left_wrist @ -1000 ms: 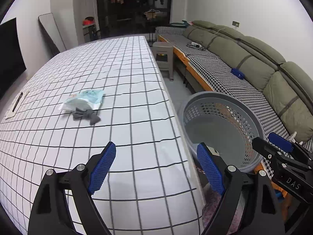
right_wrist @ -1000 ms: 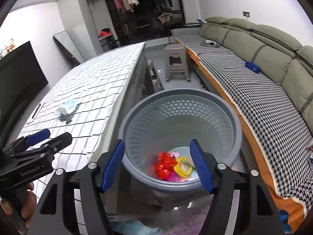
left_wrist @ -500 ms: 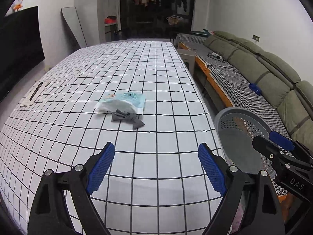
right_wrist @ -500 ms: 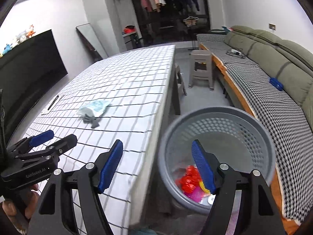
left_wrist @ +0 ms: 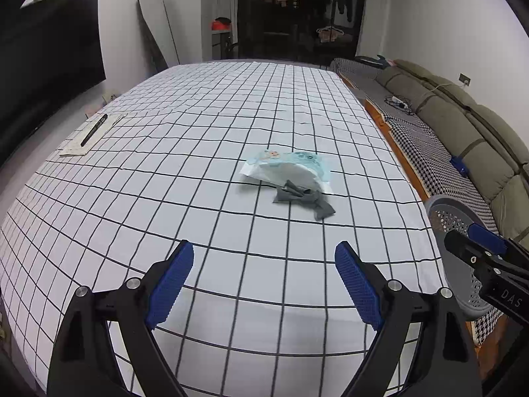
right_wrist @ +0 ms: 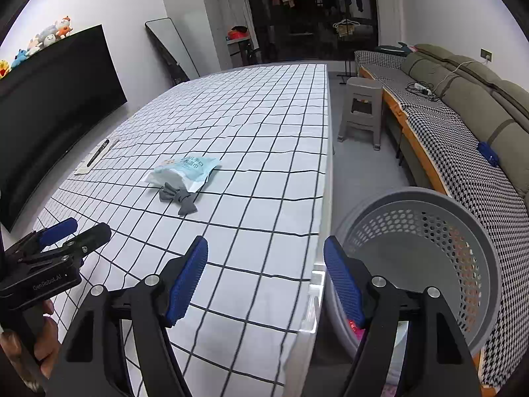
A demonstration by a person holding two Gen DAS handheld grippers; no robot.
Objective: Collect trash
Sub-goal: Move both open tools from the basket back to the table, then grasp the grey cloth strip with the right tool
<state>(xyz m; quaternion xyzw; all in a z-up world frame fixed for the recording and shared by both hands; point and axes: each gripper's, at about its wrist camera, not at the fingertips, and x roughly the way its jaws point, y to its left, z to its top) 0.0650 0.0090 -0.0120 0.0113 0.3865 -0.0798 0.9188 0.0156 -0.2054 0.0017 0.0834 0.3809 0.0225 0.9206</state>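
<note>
a: grey scrap [left_wrist: 302,200] and a pale blue wrapper [left_wrist: 289,169] are all that's left on the checked tabletop [left_wrist: 165,205], lying touching each other, the scrap on the near edge of the wrapper.

b: which way from the tongs?

a: from the left tongs [left_wrist: 261,278], ahead and a little to the right. from the right tongs [right_wrist: 266,279], ahead and off to the left. the right pair sits over the tabletop's edge, with the grey basket [right_wrist: 489,264] just to its right on the floor side.

b: so which hand is nearer?

a: the left, i'd judge. it's squarely over the tabletop and the pile lies almost along its line.

b: state of the tongs?

a: both spread wide, nothing between the blue pads [left_wrist: 172,278] of either pair.

b: long axis of the trash?

a: in the left view the scrap runs crosswise, slanting toward the near right; the wrapper also lies wider than deep. the left tongs' gap spans that same direction, so a roll of the wrist may help pinch across the narrow side.

b: and the basket?

a: some red bits show at its bottom [right_wrist: 352,324], mostly hidden behind the right tongs.
</note>
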